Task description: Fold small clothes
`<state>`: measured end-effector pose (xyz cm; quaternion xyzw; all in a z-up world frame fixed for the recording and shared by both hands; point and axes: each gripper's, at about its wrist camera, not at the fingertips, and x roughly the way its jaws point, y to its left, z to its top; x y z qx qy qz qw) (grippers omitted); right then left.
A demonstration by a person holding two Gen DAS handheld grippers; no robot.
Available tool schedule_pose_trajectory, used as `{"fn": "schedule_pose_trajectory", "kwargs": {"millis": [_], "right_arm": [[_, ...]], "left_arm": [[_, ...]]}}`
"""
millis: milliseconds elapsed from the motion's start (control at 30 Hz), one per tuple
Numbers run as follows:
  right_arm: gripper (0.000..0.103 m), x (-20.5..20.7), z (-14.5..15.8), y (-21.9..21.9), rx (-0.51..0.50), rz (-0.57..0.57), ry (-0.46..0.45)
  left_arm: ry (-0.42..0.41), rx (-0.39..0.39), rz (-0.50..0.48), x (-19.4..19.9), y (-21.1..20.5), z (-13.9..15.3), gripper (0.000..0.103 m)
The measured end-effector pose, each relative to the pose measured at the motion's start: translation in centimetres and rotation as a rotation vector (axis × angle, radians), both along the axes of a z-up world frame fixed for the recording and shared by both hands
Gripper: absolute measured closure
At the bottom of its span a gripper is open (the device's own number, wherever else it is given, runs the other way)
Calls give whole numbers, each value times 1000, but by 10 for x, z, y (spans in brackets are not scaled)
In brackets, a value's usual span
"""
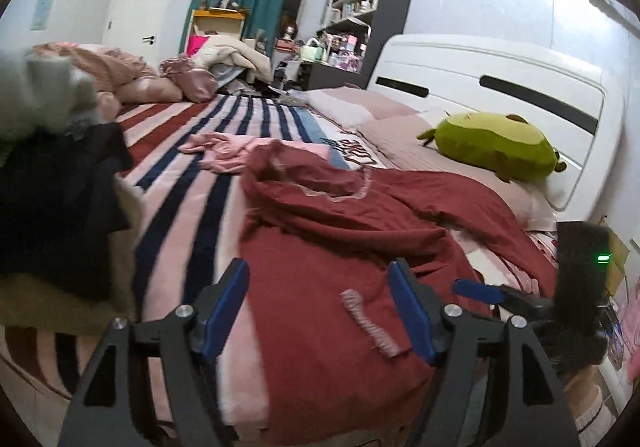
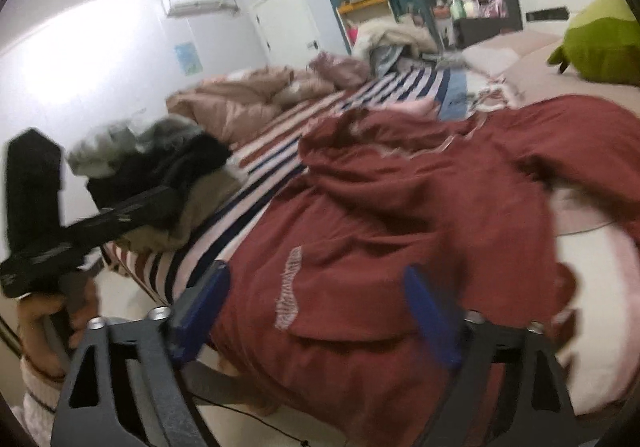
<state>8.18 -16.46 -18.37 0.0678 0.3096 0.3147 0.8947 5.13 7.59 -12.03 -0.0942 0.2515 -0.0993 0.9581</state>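
Crumpled dark-red fabric sweatshirt (image 1: 340, 231) sprawls over the striped bedspread (image 1: 188, 183), long axis running toward the white headboard (image 1: 492, 87). Left gripper (image 1: 320, 311) and right gripper (image 2: 320, 311) both gape wide above it, holding nothing.

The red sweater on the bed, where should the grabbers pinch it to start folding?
Probably at the near bottom edge of the red sweater, one corner per gripper. It lies crumpled on the striped blanket with its hem hanging toward you, so coming in low from the bed's near side suits. The left gripper and right gripper both hover open above it.
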Motion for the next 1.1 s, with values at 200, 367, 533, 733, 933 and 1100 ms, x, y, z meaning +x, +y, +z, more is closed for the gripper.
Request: {"fn": "schedule_pose_trajectory", "kwargs": {"millis": [200, 367, 533, 733, 933, 1100], "right_arm": [[10, 24, -36, 48, -196, -57, 70], [42, 22, -42, 57, -325, -166, 8], [98, 16, -26, 34, -284, -168, -1], [101, -3, 12, -18, -210, -196, -61], [97, -11, 23, -51, -128, -128, -43], [46, -2, -2, 2, -109, 25, 7]], "left_arm": [[-6, -41, 7, -7, 31, -9, 29], [-6, -64, 5, -5, 42, -14, 29], [-12, -75, 6, -6, 44, -13, 29], [-17, -54, 3, -6, 35, -7, 29], [3, -13, 15, 1, 17, -4, 29], [13, 0, 59, 4, 18, -2, 22]]}}
